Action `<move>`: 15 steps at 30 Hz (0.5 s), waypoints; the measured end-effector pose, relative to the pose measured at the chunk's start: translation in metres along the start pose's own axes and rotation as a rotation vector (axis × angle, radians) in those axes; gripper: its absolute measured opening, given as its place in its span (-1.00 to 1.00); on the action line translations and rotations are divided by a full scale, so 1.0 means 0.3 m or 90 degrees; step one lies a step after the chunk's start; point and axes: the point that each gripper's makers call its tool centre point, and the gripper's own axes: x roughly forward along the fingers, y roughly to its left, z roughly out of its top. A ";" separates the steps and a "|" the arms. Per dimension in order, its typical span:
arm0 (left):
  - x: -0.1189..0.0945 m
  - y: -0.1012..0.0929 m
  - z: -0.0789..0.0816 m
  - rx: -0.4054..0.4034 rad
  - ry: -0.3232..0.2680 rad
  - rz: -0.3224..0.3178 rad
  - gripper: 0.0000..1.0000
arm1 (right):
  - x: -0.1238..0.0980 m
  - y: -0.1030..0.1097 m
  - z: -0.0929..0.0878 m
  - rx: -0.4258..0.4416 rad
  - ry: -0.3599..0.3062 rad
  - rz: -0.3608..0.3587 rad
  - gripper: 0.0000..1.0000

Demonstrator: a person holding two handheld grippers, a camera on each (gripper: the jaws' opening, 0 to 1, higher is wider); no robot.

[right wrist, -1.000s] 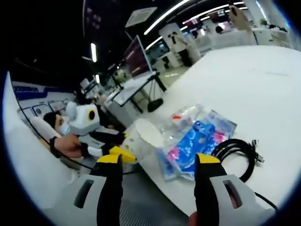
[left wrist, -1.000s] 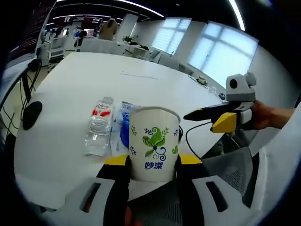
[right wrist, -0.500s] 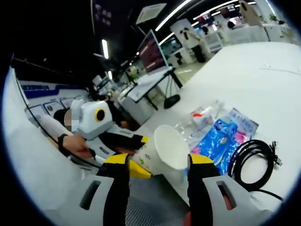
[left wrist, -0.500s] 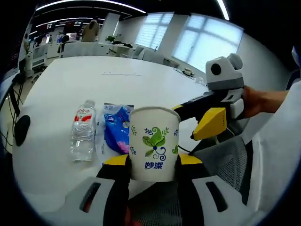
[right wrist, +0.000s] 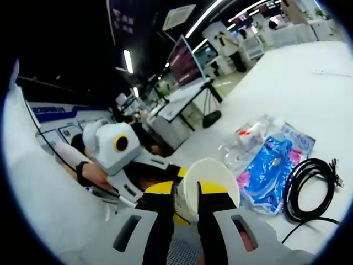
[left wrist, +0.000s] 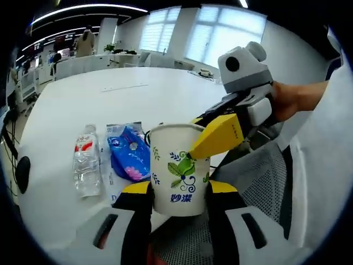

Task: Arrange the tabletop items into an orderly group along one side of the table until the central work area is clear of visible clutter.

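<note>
Left gripper view has the left gripper (left wrist: pixel 180 189) clamped on the sides of a paper cup (left wrist: pixel 180 171), white with a green leaf print, held upright at the near table edge. The right gripper (left wrist: pixel 205 144) comes in from the right, its yellow jaw tip at the cup's rim; a hand (left wrist: pixel 289 100) holds it. On the white table (left wrist: pixel 110 99), left of the cup, a clear water bottle (left wrist: pixel 85 167) lies on its side, and a blue packet (left wrist: pixel 128 159) lies just beside it, between bottle and cup.

Right gripper view shows the right gripper (right wrist: pixel 186 194) with its jaws drawn close on the cup (right wrist: pixel 208 187) rim, one jaw seemingly inside and one outside, though the wall hides the contact. To the right on the table (right wrist: pixel 298 77) lie the bottle (right wrist: pixel 247 141), the packet (right wrist: pixel 271 171) and, nearest the edge, a coiled black cable (right wrist: pixel 309 185) touching the packet. The left gripper (right wrist: pixel 132 182) sits behind the cup at left.
</note>
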 end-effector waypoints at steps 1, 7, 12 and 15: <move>0.000 -0.002 -0.001 0.002 0.001 -0.001 -0.23 | -0.001 0.002 0.003 0.008 -0.003 0.003 -0.91; 0.002 0.003 -0.006 -0.002 0.001 0.004 -0.23 | 0.007 0.021 0.003 0.002 -0.009 0.004 -0.99; 0.006 0.026 -0.009 -0.019 -0.006 0.030 -0.21 | 0.008 0.001 0.010 0.016 -0.026 -0.013 -1.00; 0.009 0.034 -0.012 -0.025 -0.007 0.044 -0.20 | 0.012 -0.006 0.011 0.014 -0.025 -0.022 -1.00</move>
